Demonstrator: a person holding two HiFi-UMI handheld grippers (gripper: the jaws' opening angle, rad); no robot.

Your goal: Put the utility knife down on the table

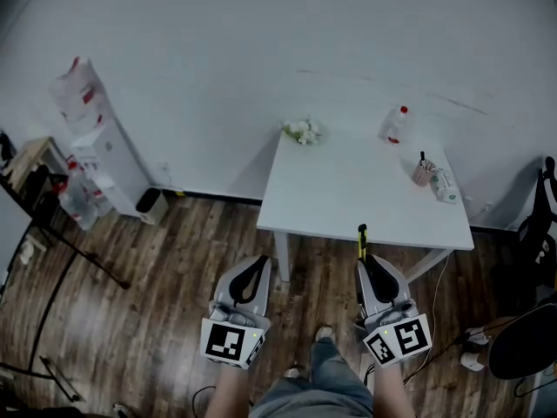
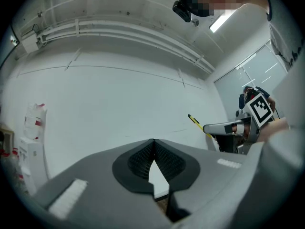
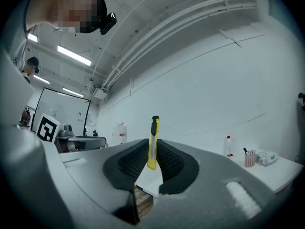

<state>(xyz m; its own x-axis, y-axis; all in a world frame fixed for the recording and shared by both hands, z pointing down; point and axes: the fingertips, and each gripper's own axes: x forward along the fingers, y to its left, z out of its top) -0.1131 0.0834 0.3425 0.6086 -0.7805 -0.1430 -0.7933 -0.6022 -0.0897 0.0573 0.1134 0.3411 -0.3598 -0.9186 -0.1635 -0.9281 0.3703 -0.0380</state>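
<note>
A yellow utility knife (image 3: 152, 142) with a black slider stands upright between the jaws of my right gripper (image 3: 151, 159), which is shut on it. In the head view the utility knife (image 1: 361, 240) pokes forward from the right gripper (image 1: 364, 264) just short of the near edge of the white table (image 1: 348, 190). My left gripper (image 1: 252, 273) hangs over the wooden floor left of the table, and its jaws are shut with nothing between them. The left gripper view shows the left gripper (image 2: 153, 156) and, at right, the utility knife (image 2: 195, 122) in the right gripper.
On the table stand a white bunch of flowers (image 1: 303, 131) at the far left corner, a bottle with a red cap (image 1: 395, 125), a pink pen cup (image 1: 422, 172) and a wrapped pack (image 1: 444, 185). A white cabinet (image 1: 109, 159) stands left. A black chair (image 1: 526, 338) is at right.
</note>
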